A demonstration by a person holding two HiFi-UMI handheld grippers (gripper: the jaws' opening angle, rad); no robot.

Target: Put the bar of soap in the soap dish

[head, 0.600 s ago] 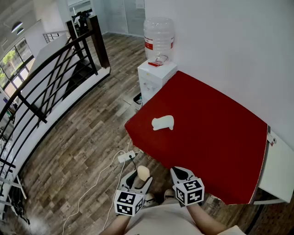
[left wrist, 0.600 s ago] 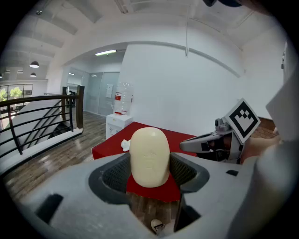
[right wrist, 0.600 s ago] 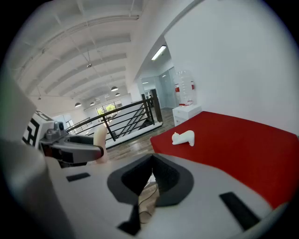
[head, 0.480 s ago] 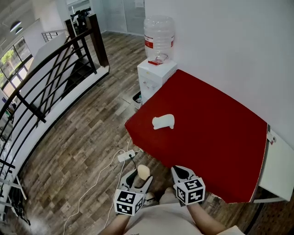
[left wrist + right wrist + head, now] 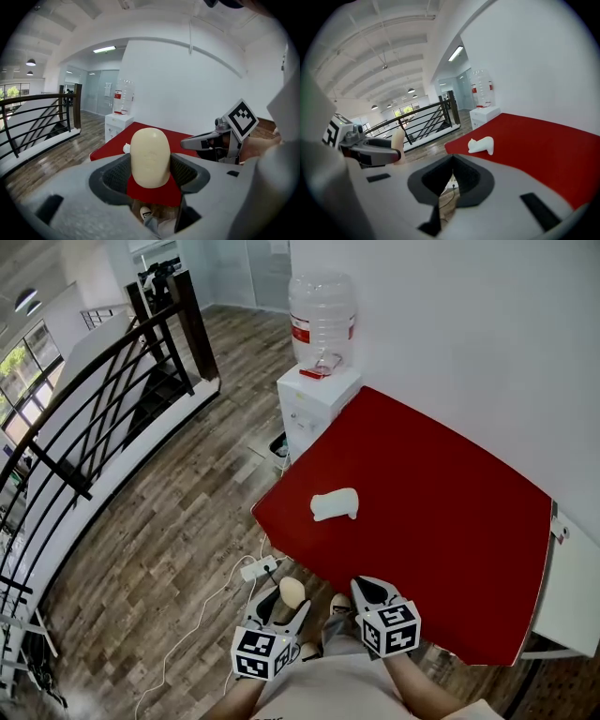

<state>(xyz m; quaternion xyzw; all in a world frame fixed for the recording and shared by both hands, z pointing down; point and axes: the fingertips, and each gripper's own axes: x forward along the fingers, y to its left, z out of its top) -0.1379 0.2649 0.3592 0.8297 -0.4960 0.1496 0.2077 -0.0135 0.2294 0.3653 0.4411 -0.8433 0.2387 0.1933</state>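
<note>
A cream oval bar of soap [image 5: 150,157] stands upright between the jaws of my left gripper [image 5: 150,174], which is shut on it. In the head view this gripper [image 5: 281,600] and the soap [image 5: 292,592] hang over the floor, short of the near edge of the red table [image 5: 441,521]. A white, animal-shaped soap dish [image 5: 335,504] lies near the table's left corner, well ahead of both grippers; the right gripper view shows the dish [image 5: 481,146] too. My right gripper [image 5: 372,591] is beside the left one, shut and empty [image 5: 452,177].
A white water dispenser [image 5: 319,390] with a bottle stands at the table's far left corner. A black stair railing [image 5: 94,409] runs along the left. A power strip [image 5: 255,568] with cables lies on the wood floor. A white wall backs the table.
The head view has shifted a little, so the table and dish sit slightly lower in the picture. Both grippers keep their places, with the soap still held.
</note>
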